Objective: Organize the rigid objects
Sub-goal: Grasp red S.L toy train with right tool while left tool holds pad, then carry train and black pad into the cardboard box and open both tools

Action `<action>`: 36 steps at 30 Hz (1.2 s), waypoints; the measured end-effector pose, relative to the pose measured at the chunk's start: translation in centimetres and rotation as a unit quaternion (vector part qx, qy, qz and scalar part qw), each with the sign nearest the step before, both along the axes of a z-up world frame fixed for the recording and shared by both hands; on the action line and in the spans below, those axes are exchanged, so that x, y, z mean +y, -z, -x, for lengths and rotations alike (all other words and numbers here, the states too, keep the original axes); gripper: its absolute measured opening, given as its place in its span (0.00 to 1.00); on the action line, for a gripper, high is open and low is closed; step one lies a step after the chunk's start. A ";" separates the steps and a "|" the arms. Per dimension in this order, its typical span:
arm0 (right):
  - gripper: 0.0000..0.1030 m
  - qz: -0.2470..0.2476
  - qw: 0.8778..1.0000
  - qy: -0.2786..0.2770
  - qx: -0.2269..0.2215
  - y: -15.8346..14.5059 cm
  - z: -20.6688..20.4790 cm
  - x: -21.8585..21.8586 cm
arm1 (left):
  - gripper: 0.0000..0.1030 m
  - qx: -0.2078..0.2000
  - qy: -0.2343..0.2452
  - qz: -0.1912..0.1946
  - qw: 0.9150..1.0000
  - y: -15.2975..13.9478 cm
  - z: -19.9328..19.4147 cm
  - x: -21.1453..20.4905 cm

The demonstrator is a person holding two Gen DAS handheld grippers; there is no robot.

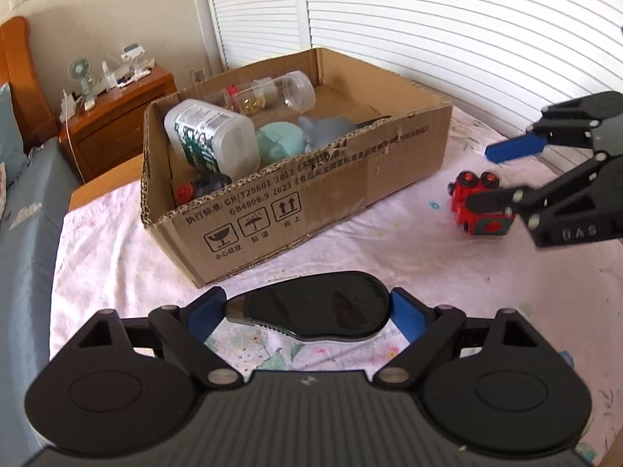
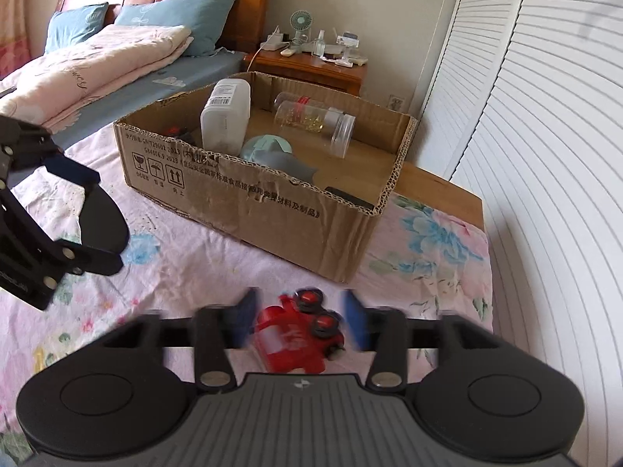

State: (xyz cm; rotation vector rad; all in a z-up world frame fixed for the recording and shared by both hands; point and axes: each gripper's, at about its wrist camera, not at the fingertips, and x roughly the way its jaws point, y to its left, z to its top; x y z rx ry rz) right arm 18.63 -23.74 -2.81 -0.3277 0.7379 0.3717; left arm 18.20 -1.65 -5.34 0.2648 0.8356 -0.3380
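Beside white louvred doors, on a floral pink sheet (image 2: 187, 268), the left gripper (image 1: 307, 313) clamps a glossy black oval case (image 1: 311, 307); the right gripper (image 2: 300, 323) straddles a red toy vehicle (image 2: 296, 340), grip unclear, near an open cardboard box (image 1: 311, 194).

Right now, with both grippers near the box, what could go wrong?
1. The red toy car sits between the right hand-held gripper pads with gaps showing, so it could slip.
2. The black flat case in the left hand-held gripper is wide and could snag the cardboard box rim.
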 end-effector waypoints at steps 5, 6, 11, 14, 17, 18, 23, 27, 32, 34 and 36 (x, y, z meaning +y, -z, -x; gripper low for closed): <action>0.68 0.003 1.000 0.008 0.016 1.4 -1.0 -0.4 | 0.87 0.002 0.009 0.002 1.000 -0.1 0.4 -0.1; 0.68 0.003 1.000 0.003 0.020 1.7 -1.2 -0.4 | 0.87 0.003 0.012 0.003 1.000 -0.2 0.5 -0.1; 0.68 -0.013 0.999 -0.020 0.041 1.9 -1.6 -1.1 | 0.87 0.003 0.027 0.001 1.000 -0.4 0.9 -0.4; 0.68 -0.024 0.997 -0.041 0.060 1.8 -1.2 -1.5 | 0.87 0.002 0.032 0.000 0.999 -0.6 0.9 -0.5; 0.68 -0.028 0.996 -0.057 0.069 1.7 -0.6 -1.4 | 0.87 0.002 0.034 0.000 0.999 -0.7 0.8 -0.6; 0.68 -0.025 0.996 -0.057 0.066 1.7 -0.5 -1.3 | 0.87 0.003 0.034 0.001 0.999 -0.7 0.8 -0.7; 0.63 -0.020 0.996 -0.054 0.069 2.3 -1.0 -1.0 | 0.87 0.004 0.038 0.004 0.999 -0.8 0.7 -0.9; 0.53 -0.017 0.996 -0.055 0.068 2.3 -0.8 -1.2 | 0.87 0.003 0.043 0.005 0.999 -1.2 0.8 -0.9; 0.53 -0.024 0.997 -0.057 0.055 0.9 -0.2 -1.1 | 0.87 0.004 0.044 0.010 0.999 -1.8 0.7 -0.8; 0.53 -0.021 0.997 -0.064 0.048 0.1 0.1 -0.9 | 0.87 0.004 0.046 0.011 0.999 -2.1 0.8 -0.8; 0.53 -0.016 0.996 -0.074 0.042 -1.0 0.3 -0.7 | 0.87 0.003 0.048 0.011 0.999 -2.4 0.9 -0.7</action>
